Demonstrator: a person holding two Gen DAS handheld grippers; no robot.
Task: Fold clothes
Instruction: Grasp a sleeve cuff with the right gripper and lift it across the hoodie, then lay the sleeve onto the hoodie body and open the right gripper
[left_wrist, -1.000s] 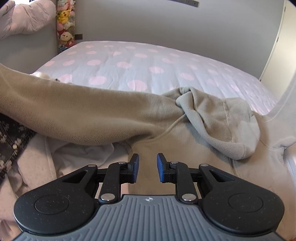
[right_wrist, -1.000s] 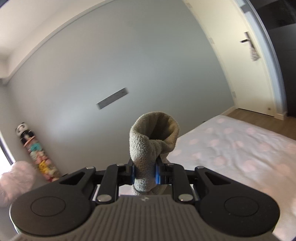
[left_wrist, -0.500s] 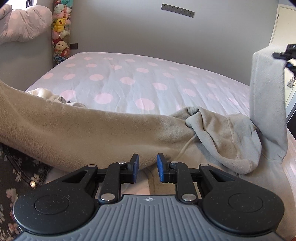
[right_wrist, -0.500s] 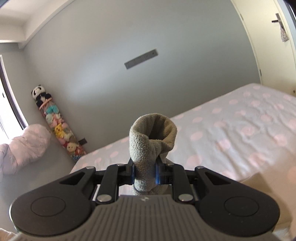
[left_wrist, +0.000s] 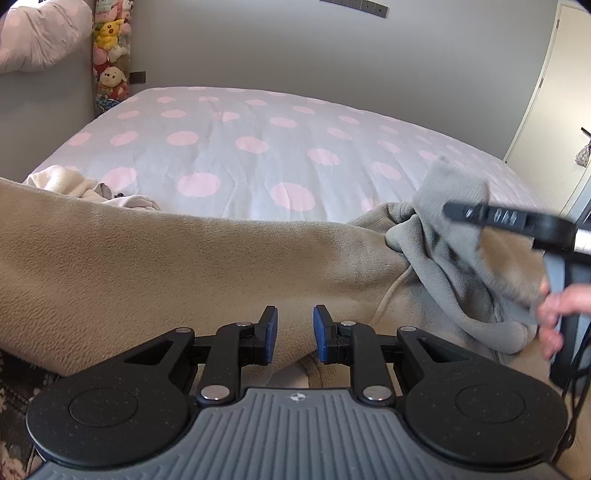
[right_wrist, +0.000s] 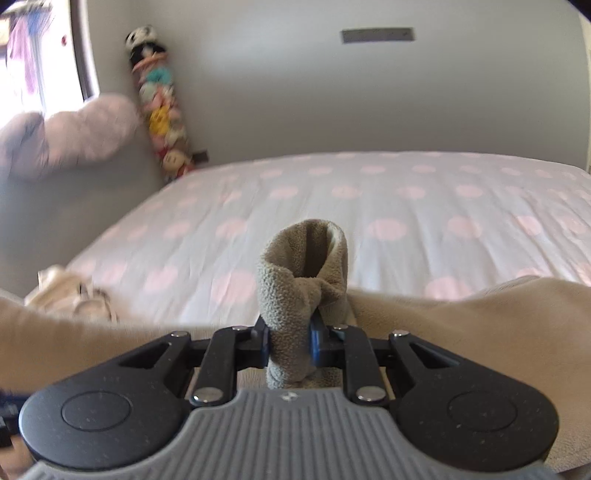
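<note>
**Hoodie half-laid on bed, R fingers pinching a fleece edge**

Bed (left_wrist: 258, 155) w/ pink-dot cover fills the view from 9 to 3 o'clock; far part bare. Across its near edge lies the tan fleece hoodie (left_wrist: 166, 266), my task item: a long sleeve or side runs 9 to 2 o'clock, grey-lined hood (left_wrist: 454, 273) bunched at 3 o'clock. Still rumpled, not a flat stack. Small cream garment (left_wrist: 74, 181) sits at 10 o'clock, apart from it.

My right gripper (right_wrist: 288, 343): fingers clenched on a rolled wad of the fleece, cloth poking up btwn them toward 12. In the left view it's blurred at 3 o'clock over the hood, hand (left_wrist: 557, 314) on its grip.

My left gripper (left_wrist: 294, 334): fingers released, gap showing, nothing in them, just above the hoodie body at 6 o'clock.

Doing it well, imo: keep the R pinch firm, carry the edge low & straight so fleece doesn't drag the rest. L should pin or pinch the body so the crease lands clean. Fleece is thick & springy; smooth after.
</note>
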